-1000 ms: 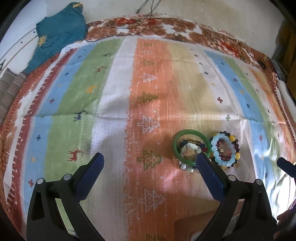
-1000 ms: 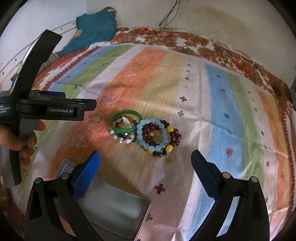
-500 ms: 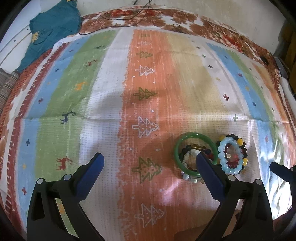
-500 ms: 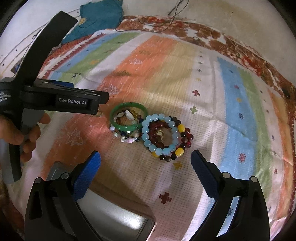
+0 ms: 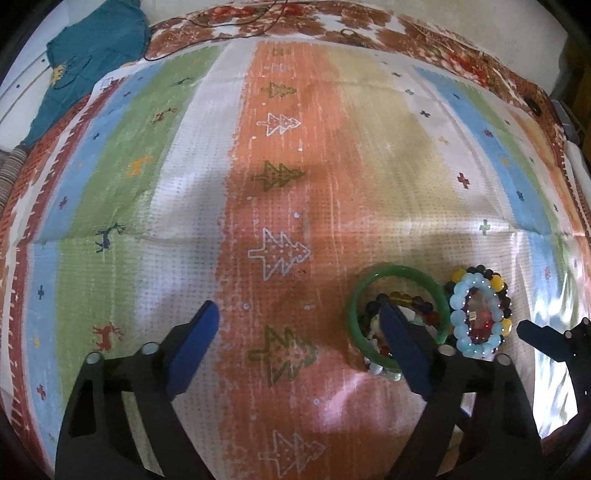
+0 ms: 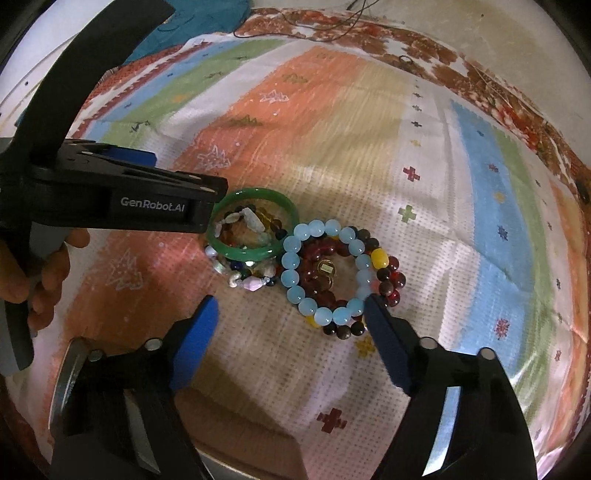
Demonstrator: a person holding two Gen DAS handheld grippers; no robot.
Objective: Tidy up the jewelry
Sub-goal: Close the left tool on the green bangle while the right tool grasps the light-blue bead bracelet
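Observation:
A green bangle [image 5: 397, 271] [image 6: 258, 253] lies on the striped cloth over a mixed-stone bracelet [image 6: 253, 284]. Touching its right side is a stack of bead bracelets: a light-blue one [image 5: 458, 317] [image 6: 295, 260] on top of dark red beads [image 6: 321, 251] and brown and yellow ones. My left gripper [image 5: 298, 308] hangs over the cloth with its jaws closing. Its right fingertip covers the bangle's inside, and its pads press on nothing. My right gripper [image 6: 291, 302] is also closing, its right fingertip at the bead stack's near edge, with nothing gripped.
A metal-edged box [image 6: 68, 369] sits at the near edge, partly behind my right gripper. A person's hand [image 6: 44, 280] holds the left gripper's handle. A teal garment [image 5: 96, 48] and a black cable [image 5: 221, 26] lie at the far end of the cloth [image 5: 280, 206].
Both grippers have come down closer to the bracelets, which now look larger. Both pairs of fingers have narrowed. The bracelets have not moved.

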